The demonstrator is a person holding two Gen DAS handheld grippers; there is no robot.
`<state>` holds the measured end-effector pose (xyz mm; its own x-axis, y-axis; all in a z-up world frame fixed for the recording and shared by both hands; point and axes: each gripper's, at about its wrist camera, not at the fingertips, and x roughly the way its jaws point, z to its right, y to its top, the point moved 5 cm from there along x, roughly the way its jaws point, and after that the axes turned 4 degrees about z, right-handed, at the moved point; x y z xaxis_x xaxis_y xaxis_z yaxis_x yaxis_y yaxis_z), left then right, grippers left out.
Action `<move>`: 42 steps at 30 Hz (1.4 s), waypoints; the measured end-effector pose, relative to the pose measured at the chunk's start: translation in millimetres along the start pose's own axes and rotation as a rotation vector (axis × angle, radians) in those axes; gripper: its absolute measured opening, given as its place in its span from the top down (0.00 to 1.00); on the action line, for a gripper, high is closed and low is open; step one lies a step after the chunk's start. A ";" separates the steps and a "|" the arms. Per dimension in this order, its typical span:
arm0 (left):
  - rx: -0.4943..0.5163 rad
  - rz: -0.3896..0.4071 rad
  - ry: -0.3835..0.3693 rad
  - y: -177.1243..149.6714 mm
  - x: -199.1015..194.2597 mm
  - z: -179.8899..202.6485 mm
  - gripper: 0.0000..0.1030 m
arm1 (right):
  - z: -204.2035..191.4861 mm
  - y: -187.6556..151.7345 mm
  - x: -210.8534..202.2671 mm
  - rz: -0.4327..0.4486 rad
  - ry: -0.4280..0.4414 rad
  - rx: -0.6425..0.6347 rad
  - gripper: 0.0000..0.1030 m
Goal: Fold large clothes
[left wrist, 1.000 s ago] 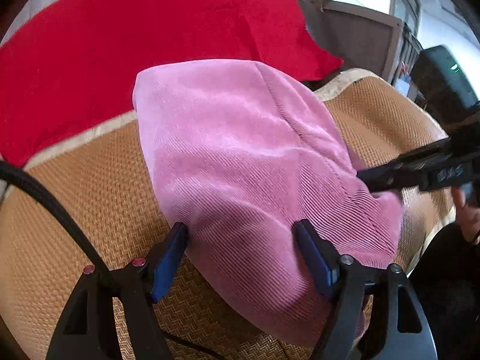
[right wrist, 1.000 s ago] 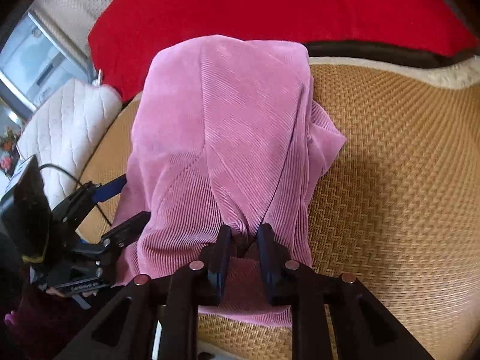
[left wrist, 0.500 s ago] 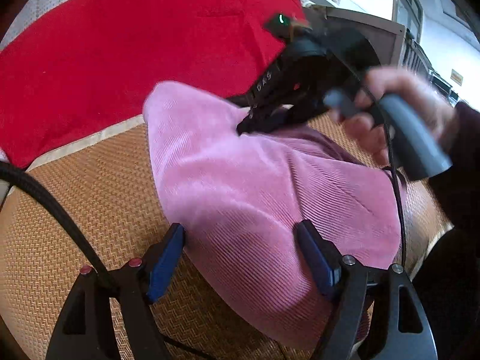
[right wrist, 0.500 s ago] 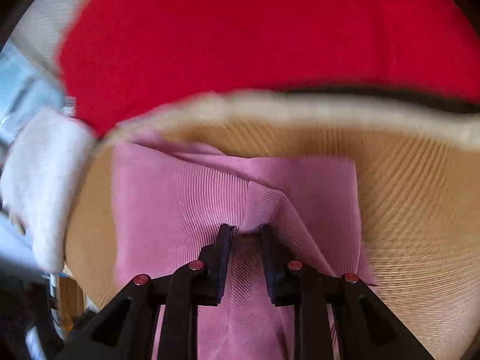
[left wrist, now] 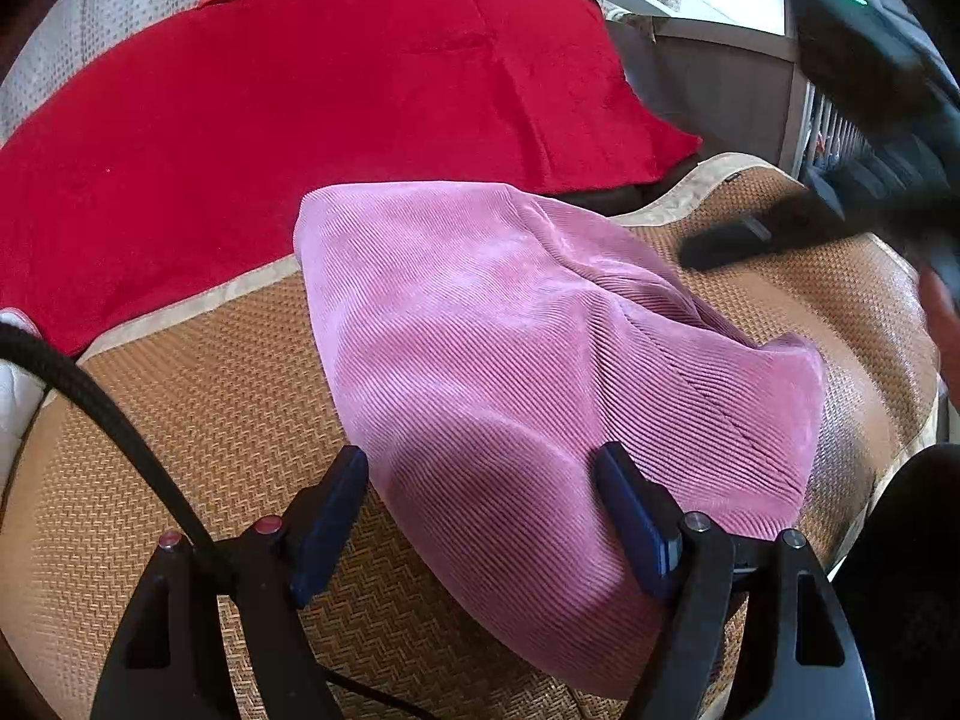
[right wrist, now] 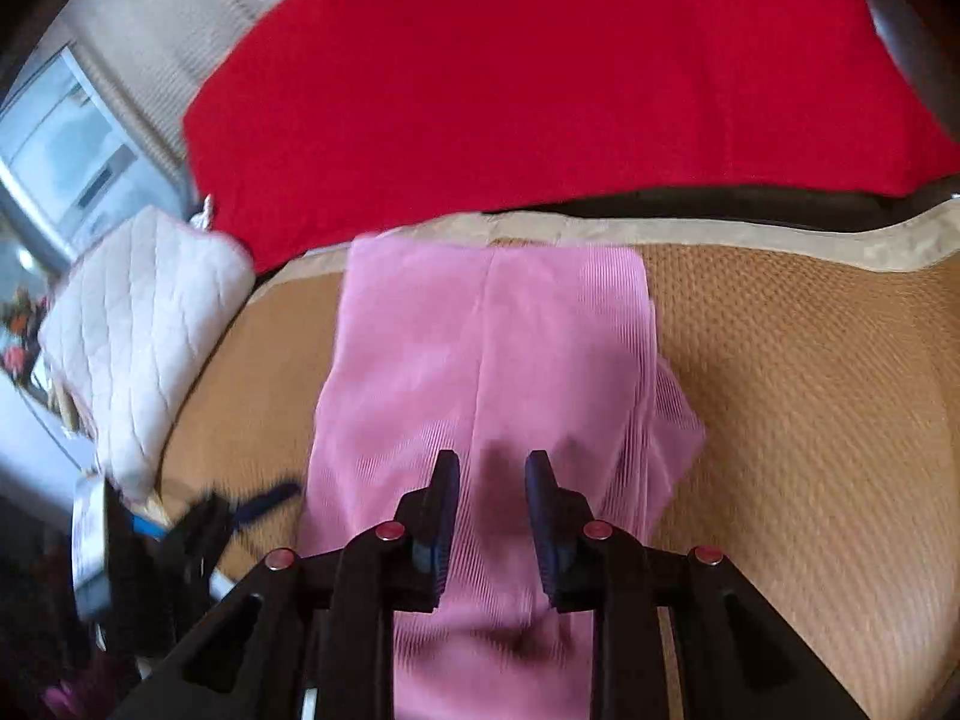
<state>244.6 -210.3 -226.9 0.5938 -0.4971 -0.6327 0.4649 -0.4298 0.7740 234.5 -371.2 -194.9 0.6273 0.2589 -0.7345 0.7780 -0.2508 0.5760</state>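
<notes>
My right gripper (right wrist: 491,480) has just been opening, nothing pinched, hovering over the pink corduroy garment (right wrist: 480,360). Left gripper (left wrist: 480,498) gapes wide at its near edge, empty too. It's folded on the woven mat (left wrist: 180,408); soft, floppy, probably light, so I'd grab corners.
</notes>
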 end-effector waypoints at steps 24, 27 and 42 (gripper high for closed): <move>-0.023 -0.013 -0.022 0.8 -7.1 -10.5 0.19 | 24.6 -67.8 4.3 0.006 -0.019 0.064 0.75; -0.085 0.005 -0.078 8.0 -18.5 -24.0 0.19 | 30.8 -56.0 -20.1 0.091 0.013 0.093 0.73; -0.263 -0.147 -0.298 -10.3 -2.9 -22.5 0.14 | 64.7 -76.6 11.1 -0.008 0.084 0.237 0.27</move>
<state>252.9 -187.5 -232.5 0.3103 -0.6578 -0.6863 0.7050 -0.3250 0.6303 179.6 -409.4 -270.3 0.6294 0.3363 -0.7005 0.7594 -0.4576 0.4626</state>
